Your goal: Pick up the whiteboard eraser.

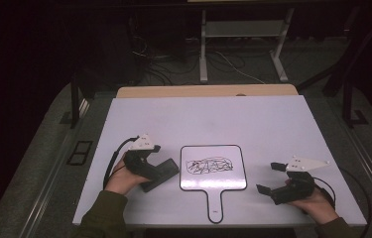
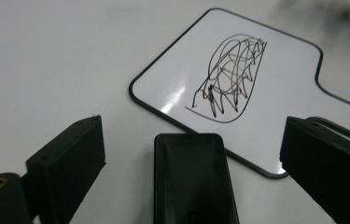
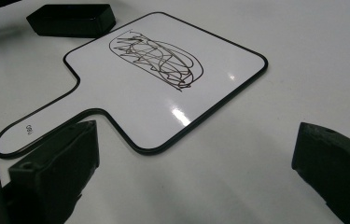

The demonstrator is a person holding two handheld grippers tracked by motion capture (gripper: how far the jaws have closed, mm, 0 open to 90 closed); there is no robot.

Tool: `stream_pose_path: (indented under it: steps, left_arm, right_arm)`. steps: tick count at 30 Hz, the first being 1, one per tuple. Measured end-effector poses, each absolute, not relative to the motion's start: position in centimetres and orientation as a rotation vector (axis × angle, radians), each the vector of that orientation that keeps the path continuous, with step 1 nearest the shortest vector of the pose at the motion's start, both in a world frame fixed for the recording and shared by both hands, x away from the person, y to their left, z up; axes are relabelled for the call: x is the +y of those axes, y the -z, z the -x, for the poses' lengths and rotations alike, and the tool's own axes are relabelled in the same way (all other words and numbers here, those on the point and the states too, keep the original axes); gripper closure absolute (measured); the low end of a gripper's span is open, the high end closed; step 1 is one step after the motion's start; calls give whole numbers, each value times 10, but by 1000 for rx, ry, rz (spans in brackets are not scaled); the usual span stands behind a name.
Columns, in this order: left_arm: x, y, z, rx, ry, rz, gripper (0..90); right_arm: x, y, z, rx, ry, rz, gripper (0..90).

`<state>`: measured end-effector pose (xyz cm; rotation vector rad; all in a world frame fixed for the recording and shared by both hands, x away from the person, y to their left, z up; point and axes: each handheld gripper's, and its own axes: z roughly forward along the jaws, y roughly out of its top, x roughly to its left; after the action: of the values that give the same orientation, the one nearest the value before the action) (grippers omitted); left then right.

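Black eraser sits between open left hand-held gripper jaws, right hand-held gripper open too; next: clamp eraser, wipe scribble off paddle whiteboard.

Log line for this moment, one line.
left gripper: open around eraser | right gripper: open, empty | paddle whiteboard: scribble unerased

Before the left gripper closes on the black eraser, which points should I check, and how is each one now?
1. Left gripper open: ok, jaws stand wide apart.
2. Eraser between the jaws: ok, it lies centred, a gap on each side.
3. Eraser clear of the small whiteboard: cannot tell, its end lies right at the board's edge.
4. Scribble still to wipe: ok, it is on the board.
5. Right gripper ready to steady the board: not ok, it is open and beside the board, apart from it.
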<state>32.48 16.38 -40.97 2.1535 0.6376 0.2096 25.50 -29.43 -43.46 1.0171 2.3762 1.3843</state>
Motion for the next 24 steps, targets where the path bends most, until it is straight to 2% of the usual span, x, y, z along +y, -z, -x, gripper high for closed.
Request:
stream_pose_path:
  steps: [6, 24]
  left_arm:
    - [166, 412, -322, 652, -216, -2189, 128]
    - [175, 421, -316, 692, -200, -2269, 170]
  right_arm:
    - [-295, 435, -255, 2379, -1384, -1012, 0]
    - [-294, 436, -254, 2390, -1380, -1014, 0]
